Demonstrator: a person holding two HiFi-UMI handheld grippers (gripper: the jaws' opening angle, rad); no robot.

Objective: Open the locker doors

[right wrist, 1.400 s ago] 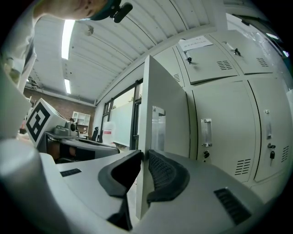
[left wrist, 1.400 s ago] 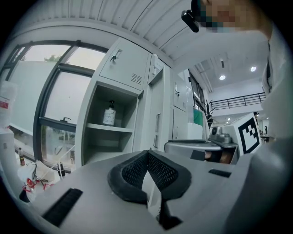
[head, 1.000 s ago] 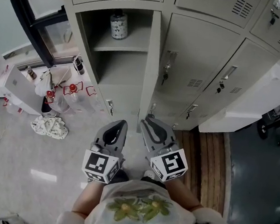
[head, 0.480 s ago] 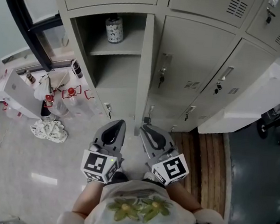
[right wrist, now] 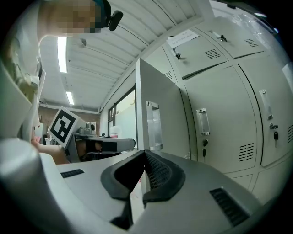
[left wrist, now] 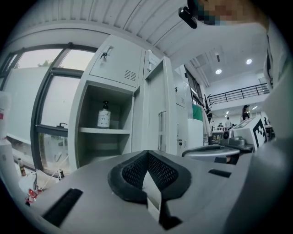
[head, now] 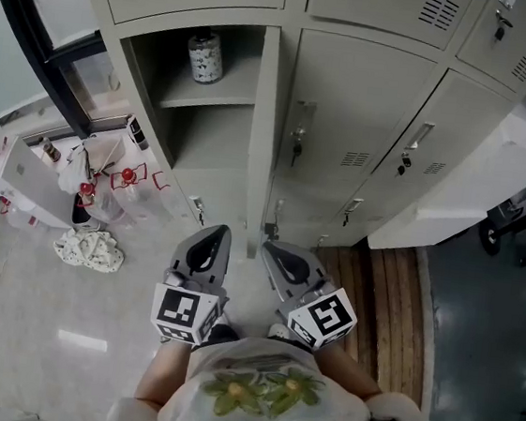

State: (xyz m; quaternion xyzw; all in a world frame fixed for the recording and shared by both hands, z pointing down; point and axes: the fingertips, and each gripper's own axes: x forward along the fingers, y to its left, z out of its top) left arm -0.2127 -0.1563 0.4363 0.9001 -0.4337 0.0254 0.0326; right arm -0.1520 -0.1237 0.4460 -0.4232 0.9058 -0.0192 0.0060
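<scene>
The grey locker bank fills the top of the head view. One door (head: 263,129) stands swung out, edge-on to me, beside its open compartment with a white bottle (head: 203,56) on the shelf. The neighbouring doors (head: 348,130) to the right are closed, with keys in their locks. My left gripper (head: 204,245) and right gripper (head: 281,259) hover side by side in front of the open door, touching nothing. The left gripper (left wrist: 146,153) is shut and empty. The right gripper (right wrist: 144,153) has just been closing and is shut with nothing between its pads; the open door (right wrist: 158,119) stands just ahead.
A white cloth (head: 89,249) and bags with red clips (head: 120,184) lie on the floor at the left under a window. A wooden pallet (head: 378,275) lies at the right, next to a white cabinet (head: 473,191).
In the head view the lockers have slid a little to the left and the view has tipped. Both grippers stay side by side in front of the open door.
</scene>
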